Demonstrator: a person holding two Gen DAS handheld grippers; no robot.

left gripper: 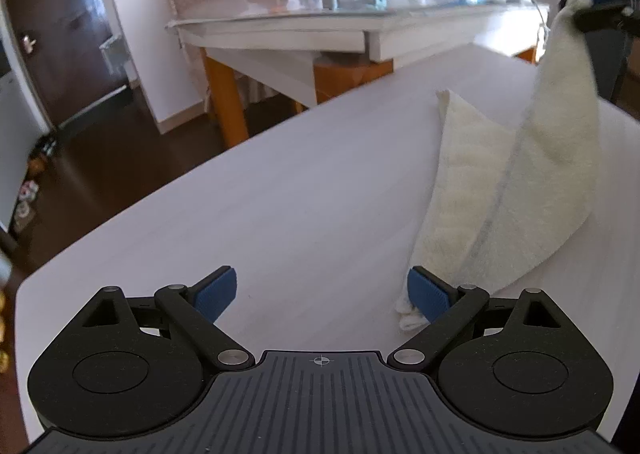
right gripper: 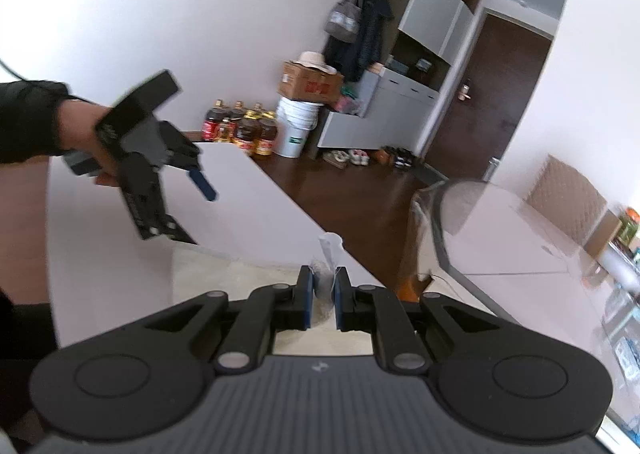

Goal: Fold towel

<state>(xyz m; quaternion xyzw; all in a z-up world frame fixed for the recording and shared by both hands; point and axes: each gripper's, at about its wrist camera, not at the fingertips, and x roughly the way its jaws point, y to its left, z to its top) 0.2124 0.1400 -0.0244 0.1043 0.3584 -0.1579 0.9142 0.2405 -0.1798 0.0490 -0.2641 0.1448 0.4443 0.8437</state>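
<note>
Two grippers, one towel [left gripper: 504,189] (right [right gripper: 323,288] pinching its corner).

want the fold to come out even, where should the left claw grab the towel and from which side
Take the loose near corner of the towel, bunched on the table beside the open left claw's right pad. Come in low from the near edge, sliding one pad under. The right claw already holds the far corner up, so this corner is the free matching end.
</note>
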